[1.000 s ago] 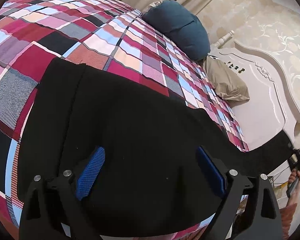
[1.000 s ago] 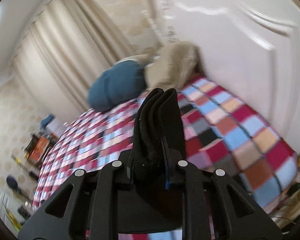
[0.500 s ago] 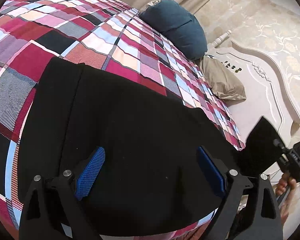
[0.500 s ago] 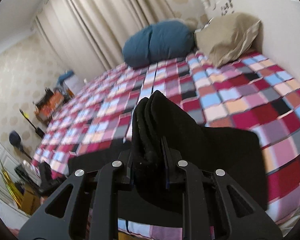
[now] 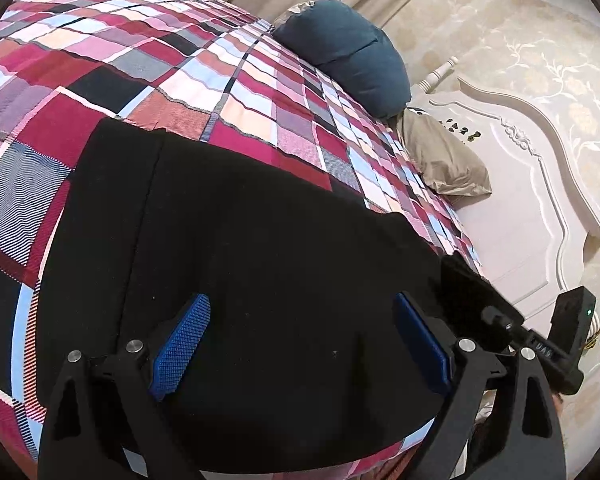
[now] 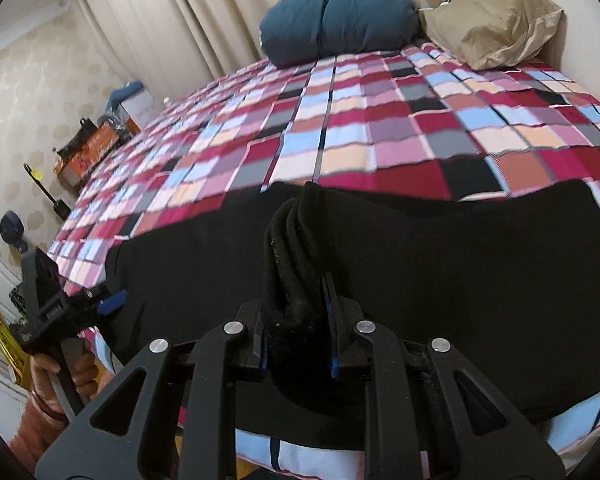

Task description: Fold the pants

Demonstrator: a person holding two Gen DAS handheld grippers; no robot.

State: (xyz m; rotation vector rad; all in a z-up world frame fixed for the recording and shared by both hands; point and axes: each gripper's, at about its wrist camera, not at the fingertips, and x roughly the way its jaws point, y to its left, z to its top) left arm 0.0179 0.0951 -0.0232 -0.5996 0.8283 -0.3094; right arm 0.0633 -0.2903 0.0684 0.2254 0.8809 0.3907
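Black pants [image 5: 236,248] lie spread on the checkered bedspread [image 5: 204,80] near the bed's front edge. My left gripper [image 5: 300,344] is open, its blue pads [image 5: 180,344] wide apart just above the pants, holding nothing. My right gripper [image 6: 296,312] is shut on a bunched fold of the pants [image 6: 288,264], held above the flat part of the pants [image 6: 460,260]. The right gripper also shows in the left wrist view [image 5: 496,316] at the pants' right end. The left gripper shows in the right wrist view [image 6: 100,304] at the pants' left end.
A dark blue pillow [image 5: 348,56] and a tan pillow [image 5: 440,160] lie at the head of the bed by the white headboard [image 5: 520,184]. Beige curtains [image 6: 188,12] hang behind. Boxes and clutter [image 6: 96,140] stand on the floor beyond the bed's far side.
My right gripper has swung in from the headboard side toward the middle of the bed, carrying the pants' end over the flat part. The left gripper has stayed open in place.
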